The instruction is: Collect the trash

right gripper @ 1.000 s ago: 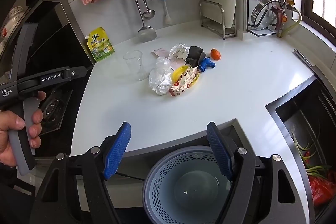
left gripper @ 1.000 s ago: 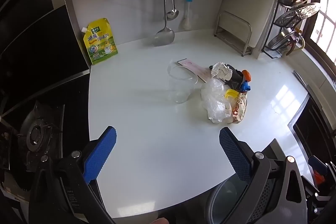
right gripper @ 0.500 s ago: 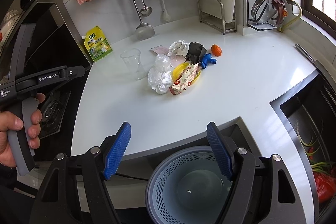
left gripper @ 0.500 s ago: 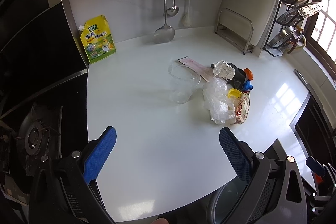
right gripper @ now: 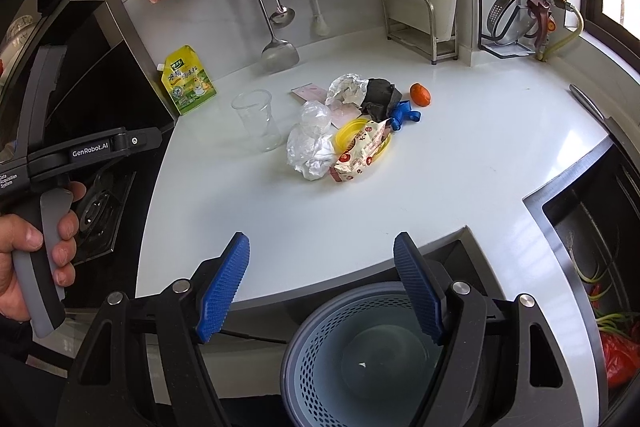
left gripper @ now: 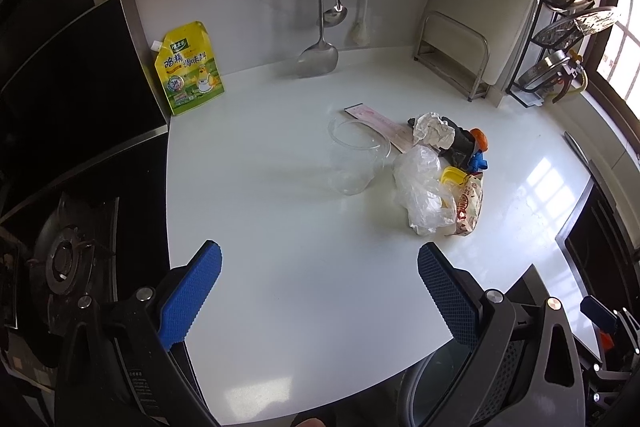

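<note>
The right gripper (right gripper: 320, 283) was held with its ribbed blue pads (right gripper: 224, 287) spread wide and nothing between them; directly beneath it sat a round grey perforated plastic bin (right gripper: 320, 359). The left gripper (left gripper: 320, 291) was likewise spread and empty above the glossy white countertop (left gripper: 280, 267). Ahead of both tools, well apart from them, the trash lay heaped: a crinkled clear plastic bag (left gripper: 420, 195), a printed snack wrapper (right gripper: 360, 151) over a round yellow lid (right gripper: 348, 133), and crumpled white paper (left gripper: 432, 131). A clear glass beaker (left gripper: 356, 159) stood upright just left of the heap.
</note>
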Tool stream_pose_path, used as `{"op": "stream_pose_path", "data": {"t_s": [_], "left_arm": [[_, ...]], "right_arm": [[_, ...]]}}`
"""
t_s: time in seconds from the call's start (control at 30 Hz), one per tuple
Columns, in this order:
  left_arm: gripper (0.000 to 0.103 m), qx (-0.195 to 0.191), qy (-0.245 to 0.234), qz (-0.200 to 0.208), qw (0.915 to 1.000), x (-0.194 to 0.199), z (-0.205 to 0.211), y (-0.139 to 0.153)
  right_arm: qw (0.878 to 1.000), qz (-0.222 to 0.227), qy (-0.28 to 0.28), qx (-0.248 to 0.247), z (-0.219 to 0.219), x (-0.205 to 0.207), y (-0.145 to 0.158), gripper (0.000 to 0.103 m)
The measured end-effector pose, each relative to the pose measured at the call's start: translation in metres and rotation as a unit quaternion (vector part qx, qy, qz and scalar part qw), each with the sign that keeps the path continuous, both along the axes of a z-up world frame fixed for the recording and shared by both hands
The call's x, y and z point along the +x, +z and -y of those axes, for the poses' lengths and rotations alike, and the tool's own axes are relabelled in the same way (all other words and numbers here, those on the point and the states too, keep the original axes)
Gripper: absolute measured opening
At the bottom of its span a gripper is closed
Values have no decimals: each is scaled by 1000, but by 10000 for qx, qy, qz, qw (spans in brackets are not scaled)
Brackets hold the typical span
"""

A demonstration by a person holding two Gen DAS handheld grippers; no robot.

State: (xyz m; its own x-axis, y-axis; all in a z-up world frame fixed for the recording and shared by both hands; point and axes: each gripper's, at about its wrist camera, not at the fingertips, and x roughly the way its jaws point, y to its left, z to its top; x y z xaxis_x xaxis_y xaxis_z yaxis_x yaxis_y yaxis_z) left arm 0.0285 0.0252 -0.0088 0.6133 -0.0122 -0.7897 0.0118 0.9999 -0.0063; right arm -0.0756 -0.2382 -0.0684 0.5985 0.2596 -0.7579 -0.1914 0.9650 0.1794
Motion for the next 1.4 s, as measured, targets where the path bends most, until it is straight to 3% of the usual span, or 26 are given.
{"op": "stream_pose_path", "data": {"t_s": [0.83, 1.4], "left_arm": [[97, 21, -52, -64, 10000, 15, -4, -4], [96, -82, -501, -180, 9985, 54, 13, -16]], "right_arm": [[9999, -12, -67, 83, 0, 16, -2, 71], [9996, -140, -222, 79, -6, 36, -8, 71]]}}
